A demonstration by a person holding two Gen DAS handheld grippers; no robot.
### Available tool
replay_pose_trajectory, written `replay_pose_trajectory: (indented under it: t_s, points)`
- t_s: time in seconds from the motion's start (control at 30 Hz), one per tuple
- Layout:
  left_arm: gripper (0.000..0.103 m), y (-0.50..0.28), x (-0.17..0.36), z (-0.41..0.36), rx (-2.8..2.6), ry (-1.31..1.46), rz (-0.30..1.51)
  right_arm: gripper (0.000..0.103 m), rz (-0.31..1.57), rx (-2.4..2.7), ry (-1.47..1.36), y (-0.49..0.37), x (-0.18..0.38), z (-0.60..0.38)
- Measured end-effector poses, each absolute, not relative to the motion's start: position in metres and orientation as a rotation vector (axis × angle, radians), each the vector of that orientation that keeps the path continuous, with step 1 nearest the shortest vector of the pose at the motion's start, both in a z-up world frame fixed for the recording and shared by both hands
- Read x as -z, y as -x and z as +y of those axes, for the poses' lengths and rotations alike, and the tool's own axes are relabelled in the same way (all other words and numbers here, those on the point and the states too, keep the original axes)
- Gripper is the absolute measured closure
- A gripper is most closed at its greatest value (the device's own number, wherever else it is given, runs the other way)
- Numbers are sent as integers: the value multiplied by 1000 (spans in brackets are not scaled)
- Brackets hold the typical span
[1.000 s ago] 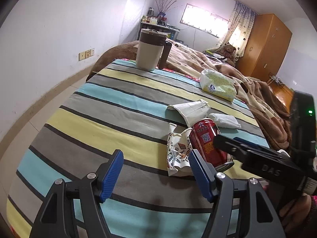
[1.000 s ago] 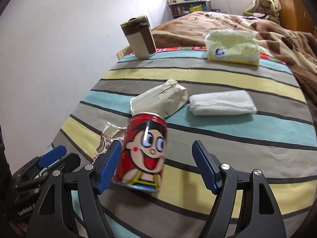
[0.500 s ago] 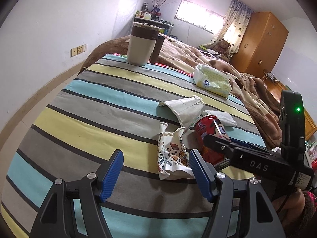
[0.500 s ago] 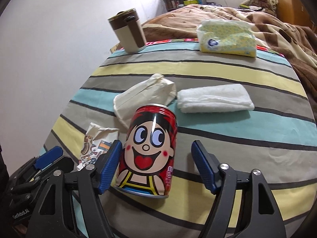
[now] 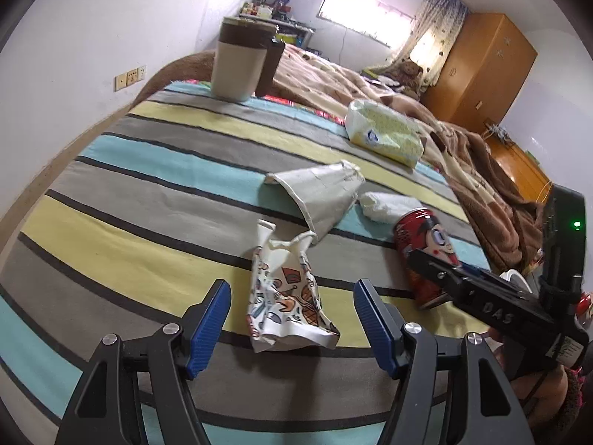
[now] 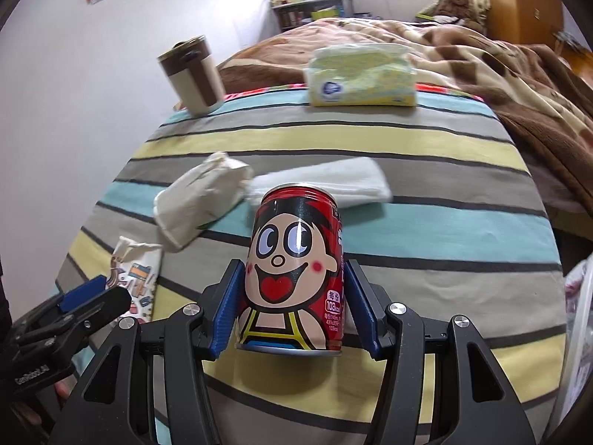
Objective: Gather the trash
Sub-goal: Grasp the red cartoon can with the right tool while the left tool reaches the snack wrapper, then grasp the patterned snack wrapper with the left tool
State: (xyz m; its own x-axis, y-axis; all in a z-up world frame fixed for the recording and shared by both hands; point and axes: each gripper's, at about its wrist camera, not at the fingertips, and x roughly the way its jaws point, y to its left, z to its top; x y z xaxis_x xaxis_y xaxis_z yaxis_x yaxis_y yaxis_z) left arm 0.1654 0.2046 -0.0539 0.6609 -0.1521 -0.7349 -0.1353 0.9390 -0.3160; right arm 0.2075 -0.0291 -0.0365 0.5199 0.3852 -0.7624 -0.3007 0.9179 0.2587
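red can [image 6: 296, 270] with a cartoon face is seen upright on the striped cloth [image 6: 426, 237], its long axis vertical, and it is bracketed on both sides by the blue pads of the right gripper [image 6: 294, 307]. the pads are drawn in against the can's lower half, so the can is judged to be gripped; whether it is lifted clear of the cloth cannot be told. in the left wrist view the same can [image 5: 426, 244] is seen well to the right of the left gripper [image 5: 291, 319], with the right gripper's black body crossing in front of it.

just ahead of the left gripper, between its spread, empty pads, a crumpled printed wrapper [image 5: 285, 296] is laid flat, its long axis running away from the camera. it is the piece nearest that hand, and a straight advance with a closing of the pads is judged to be all that is called for.

beyond it a crumpled pale paper bag [image 5: 322, 193] is laid, and beside that a folded white cloth [image 5: 385, 204]. farther back a tissue pack [image 5: 381, 133] and a lidded mug [image 5: 241, 63] are seen at the cloth's far edge, well apart from both grippers.
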Motion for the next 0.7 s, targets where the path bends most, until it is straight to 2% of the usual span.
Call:
replay_pose_trajectory:
  t_s: [0.5, 0.67, 0.7]
  points:
    - [35, -180, 66, 188, -73, 269, 898, 47, 917, -367, -120, -203, 39, -47]
    - [54, -180, 66, 191, -92, 272, 900, 47, 915, -373, -130, -201, 39, -52]
    - [55, -180, 66, 190, -88, 270, 900, 47, 915, -373, -128, -201, 39, -52]
